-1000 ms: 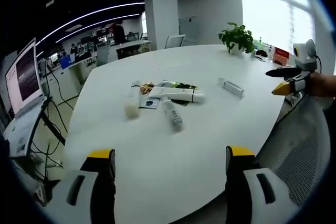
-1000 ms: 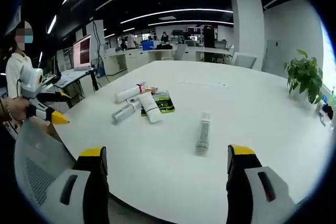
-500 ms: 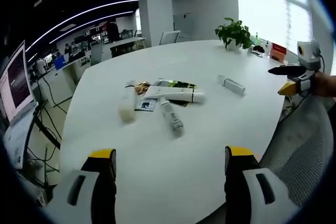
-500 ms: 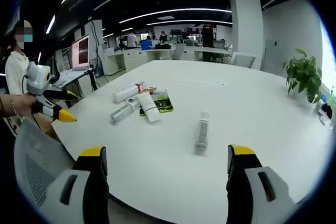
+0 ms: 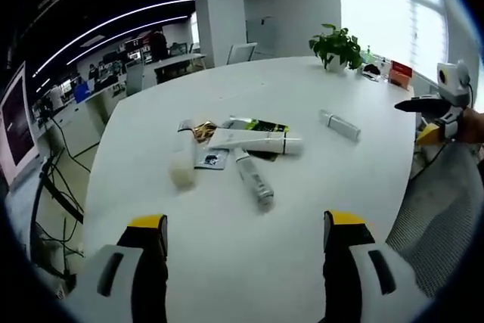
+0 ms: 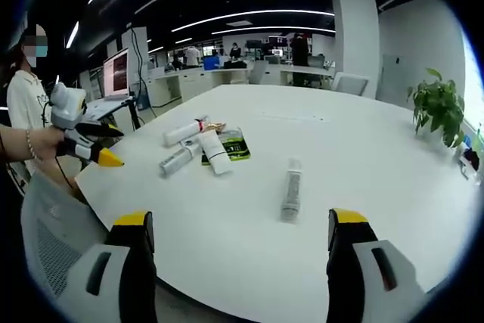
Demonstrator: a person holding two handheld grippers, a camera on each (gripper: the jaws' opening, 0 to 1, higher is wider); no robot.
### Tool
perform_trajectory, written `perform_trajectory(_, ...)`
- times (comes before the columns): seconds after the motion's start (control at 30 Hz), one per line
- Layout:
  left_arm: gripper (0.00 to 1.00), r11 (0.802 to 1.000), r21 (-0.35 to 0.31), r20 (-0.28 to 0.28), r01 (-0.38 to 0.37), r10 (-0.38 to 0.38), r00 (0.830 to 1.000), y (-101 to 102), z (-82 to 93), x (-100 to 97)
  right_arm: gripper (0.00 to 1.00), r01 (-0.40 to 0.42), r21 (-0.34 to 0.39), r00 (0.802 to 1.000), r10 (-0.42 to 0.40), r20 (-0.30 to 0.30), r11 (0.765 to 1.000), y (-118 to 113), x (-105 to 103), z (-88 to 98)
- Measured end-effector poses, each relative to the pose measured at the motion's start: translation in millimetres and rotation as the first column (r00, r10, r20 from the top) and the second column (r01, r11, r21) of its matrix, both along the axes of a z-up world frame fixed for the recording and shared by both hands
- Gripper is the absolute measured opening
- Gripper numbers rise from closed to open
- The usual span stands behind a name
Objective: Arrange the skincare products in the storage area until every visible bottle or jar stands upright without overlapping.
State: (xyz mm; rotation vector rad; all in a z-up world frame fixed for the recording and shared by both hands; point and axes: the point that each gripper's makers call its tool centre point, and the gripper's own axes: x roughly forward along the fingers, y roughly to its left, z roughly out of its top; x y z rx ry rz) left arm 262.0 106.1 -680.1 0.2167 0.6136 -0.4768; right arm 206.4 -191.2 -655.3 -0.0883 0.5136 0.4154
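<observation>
Every product lies flat on the white table (image 5: 227, 247). In the left gripper view a white tube (image 5: 253, 141) crosses a green-black packet (image 5: 261, 126). Beside them lie a grey tube (image 5: 255, 178), a white bottle (image 5: 181, 160) and a small sachet (image 5: 210, 158). A lone tube (image 5: 339, 125) rests apart at the right. My left gripper (image 5: 246, 225) stands open short of the cluster. My right gripper (image 6: 238, 225) is open, with the lone tube (image 6: 290, 191) just ahead. The cluster's white bottle (image 6: 184, 132), grey tube (image 6: 176, 160) and white tube (image 6: 213, 151) lie further left.
A potted plant (image 5: 336, 47) stands at the table's far edge. A mesh chair back (image 6: 57, 240) sits by the near edge. A person (image 6: 23, 88) stands at the left, holding the left gripper (image 6: 94, 145) over the table corner. The right gripper (image 5: 431, 115) shows at the right.
My left gripper has moved forward over the table edge toward the cluster. The right gripper has stayed in place. No product has moved.
</observation>
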Motion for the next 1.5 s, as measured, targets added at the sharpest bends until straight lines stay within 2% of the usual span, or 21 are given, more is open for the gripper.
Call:
perform_trajectory(0.73,0.77,0.999,0.024,-0.050,0.031,-0.029,0.998,-2.9,-3.5,52.0,0.96,0.010,-0.004,1.000,-0.010,-0.016,1.000,-3.1,0.1,-3.6)
perform_trajectory(0.97,0.77,0.999,0.036,-0.105,0.041,-0.037,0.994,-1.8,-14.2,67.8,0.96,-0.001,-0.003,1.000,0.001,-0.020,1.000,-0.5,-0.6,-3.9)
perform_trajectory(1.17,0.77,0.996,0.053,-0.129,0.065,-0.058,0.990,-1.1,-20.7,92.4,0.96,-0.004,-0.009,0.999,0.003,-0.035,1.000,-0.5,-0.3,-6.8)
perform_trajectory(1.33,0.77,0.997,0.057,-0.164,0.052,-0.042,0.986,3.7,-25.9,109.4,0.96,0.004,-0.012,0.999,-0.004,-0.038,1.000,-2.2,0.1,-7.9)
perform_trajectory(1.4,0.77,0.996,0.080,-0.205,0.026,-0.009,0.979,10.3,-32.8,115.7,0.96,0.006,-0.011,0.999,-0.006,-0.040,1.000,-2.5,-0.2,-8.2)
perform_trajectory(1.5,0.76,0.996,0.090,-0.223,0.023,-0.002,0.975,15.6,-38.2,129.0,0.96,0.002,-0.021,0.999,-0.003,-0.043,1.000,-1.7,-0.8,-9.1)
